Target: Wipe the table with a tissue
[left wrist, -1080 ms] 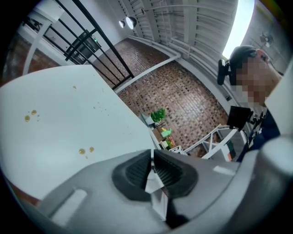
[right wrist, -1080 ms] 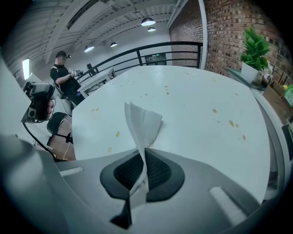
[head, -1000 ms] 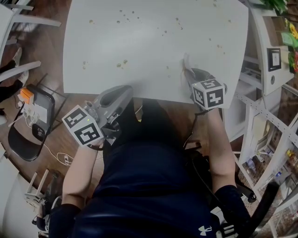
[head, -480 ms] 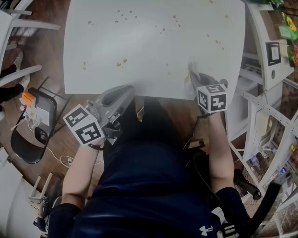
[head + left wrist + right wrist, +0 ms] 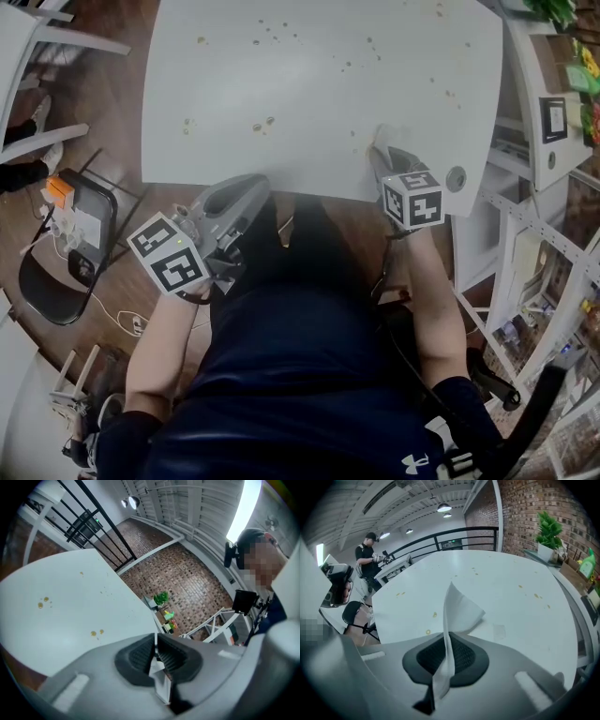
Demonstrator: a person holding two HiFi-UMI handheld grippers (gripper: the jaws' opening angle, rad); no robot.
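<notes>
Right claw [image 5: 379, 153]: pressed together on the tissue [image 5: 457, 609]. The sheet runs lengthwise through the pads. A tail hangs out behind, and a folded corner fans out ahead of the tips toward the far side.

The tissue sits low over the table [image 5: 319, 84] at its near right edge. I can't confirm from either view whether the free corner is touching the surface.

Nearest yellow-brown spots [image 5: 435, 614]: just left of the tissue, close to the near edge. The next pair [image 5: 263, 123] lies further left. The rest are scattered toward the far edge, so almost all the dirt is left of and beyond your right claw. I judge the stroke must go left and away from you.

Left claw [image 5: 246, 192]: jaws together, held off the table below its near edge, roughly level. A white sliver [image 5: 158, 667] shows between its pads, and I can't tell what it is. Only your right claw is over the table, and it alone carries the wipe.
</notes>
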